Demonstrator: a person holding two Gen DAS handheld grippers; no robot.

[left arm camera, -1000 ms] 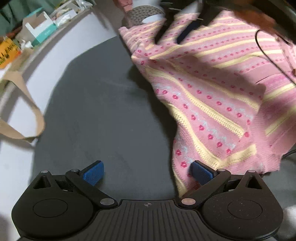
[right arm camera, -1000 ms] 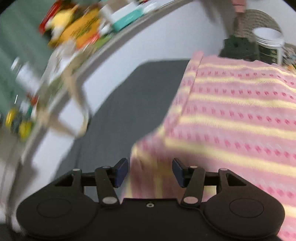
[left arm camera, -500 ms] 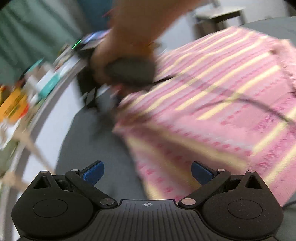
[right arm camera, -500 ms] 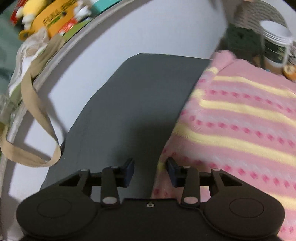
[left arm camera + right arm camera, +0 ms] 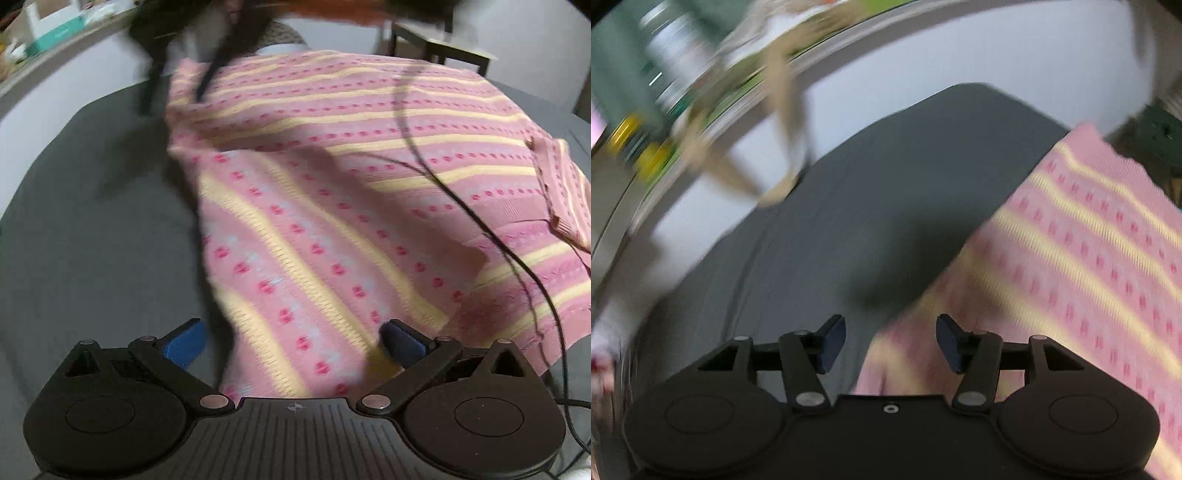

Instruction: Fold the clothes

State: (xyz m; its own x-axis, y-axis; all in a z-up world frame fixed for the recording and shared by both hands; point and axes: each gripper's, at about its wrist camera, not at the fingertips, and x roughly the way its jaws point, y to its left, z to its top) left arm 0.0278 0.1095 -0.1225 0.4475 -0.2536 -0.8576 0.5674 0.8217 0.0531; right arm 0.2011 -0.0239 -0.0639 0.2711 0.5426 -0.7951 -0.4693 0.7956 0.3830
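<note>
A lived-in home room was indicated. A grey sheeted surface like a bed was seen against a white wall. A cluttered ledge with small boxes, a tan bag strap and a dark side table were noted.

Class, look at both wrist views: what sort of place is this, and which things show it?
Probably a lived-in room at home. A pink striped knit garment lies on a grey sheet, with a cluttered shelf along the white wall and a small dark table behind.
</note>
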